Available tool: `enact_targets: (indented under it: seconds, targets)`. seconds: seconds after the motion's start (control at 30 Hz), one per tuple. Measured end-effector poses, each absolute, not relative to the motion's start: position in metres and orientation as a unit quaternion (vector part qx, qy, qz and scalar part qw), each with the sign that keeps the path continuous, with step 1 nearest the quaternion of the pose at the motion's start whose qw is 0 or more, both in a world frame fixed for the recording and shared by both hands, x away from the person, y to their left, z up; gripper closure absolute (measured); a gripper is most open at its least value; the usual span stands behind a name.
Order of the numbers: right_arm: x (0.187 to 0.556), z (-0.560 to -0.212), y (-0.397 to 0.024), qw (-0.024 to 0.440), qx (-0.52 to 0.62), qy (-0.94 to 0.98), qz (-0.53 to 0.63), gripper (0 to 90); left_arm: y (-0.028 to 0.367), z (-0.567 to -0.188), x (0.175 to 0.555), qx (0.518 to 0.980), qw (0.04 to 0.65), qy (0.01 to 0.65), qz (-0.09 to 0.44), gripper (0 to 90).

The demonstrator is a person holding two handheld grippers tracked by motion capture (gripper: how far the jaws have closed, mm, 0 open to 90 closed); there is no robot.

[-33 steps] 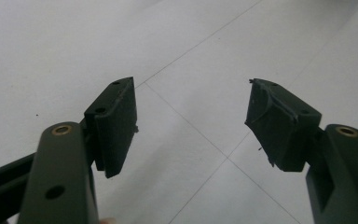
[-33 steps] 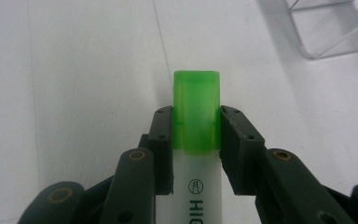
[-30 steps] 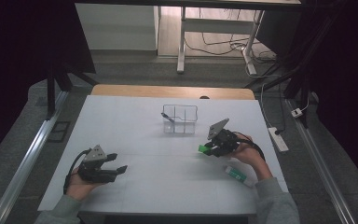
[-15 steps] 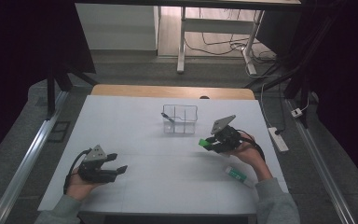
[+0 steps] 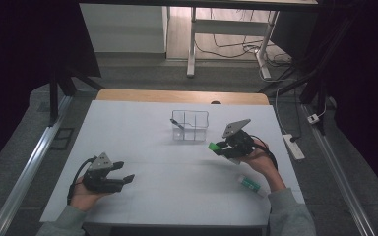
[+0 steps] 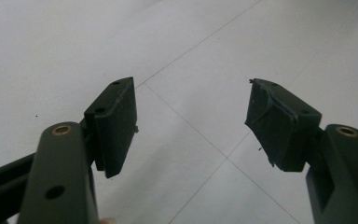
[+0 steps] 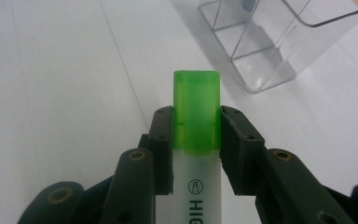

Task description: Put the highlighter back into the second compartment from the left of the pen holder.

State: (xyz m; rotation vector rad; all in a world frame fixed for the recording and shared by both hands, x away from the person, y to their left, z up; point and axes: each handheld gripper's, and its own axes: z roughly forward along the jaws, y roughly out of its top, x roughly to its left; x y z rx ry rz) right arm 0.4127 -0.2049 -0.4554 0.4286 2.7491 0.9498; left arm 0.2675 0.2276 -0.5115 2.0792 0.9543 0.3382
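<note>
Green-capped highlighter (image 7: 196, 140) clamped between the pads of the right hand-held gripper (image 5: 225, 146), white barrel running back along the gripper's own line, cap end leading out past the fingertips. Held above the tabletop (image 5: 142, 132), toward the right edge and about midway between near and far edges. Long axis lying close to level and aimed leftward and slightly away, so not yet upright for dropping into anything. Nearer in, by the near right corner, a second white-and-green marker (image 5: 250, 185) lying flat on the surface, beside the right forearm. At the near left corner, left hand-held gripper (image 5: 123, 172) resting low with jaws apart and nothing between them, only bare white surface ahead in the left gripper view; well apart from the work. Farther off, toward the middle of the far edge, clear divided organizer (image 5: 190, 126) standing upright with open top, something small and dark already leaning in its left compartment. From the right gripper view, organizer (image 7: 279, 42) just ahead and to the right of the cap. Likely next: swing toward the far edge, tip cap-down or barrel-down over a compartment, then release. Right hand clearly the nearer one.
</note>
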Motion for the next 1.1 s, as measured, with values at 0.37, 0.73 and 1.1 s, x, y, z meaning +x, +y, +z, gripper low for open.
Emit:
enact_targets:
  seconds: [0.37,0.73,1.1]
  targets:
    - [0.411,-0.446,-0.202,0.122,0.185,0.914,0.34,66.9,0.227,-0.512,0.268,0.823,0.402,0.377,0.134,32.9]
    - [0.41,-0.441,-0.201,0.137,0.212,0.901,0.353,66.9,0.227,-0.511,0.267,0.823,0.403,0.376,0.134,32.9]
    - [0.407,-0.435,-0.2,0.153,0.221,0.889,0.372,66.8,0.228,-0.511,0.267,0.822,0.404,0.376,0.137,32.9]
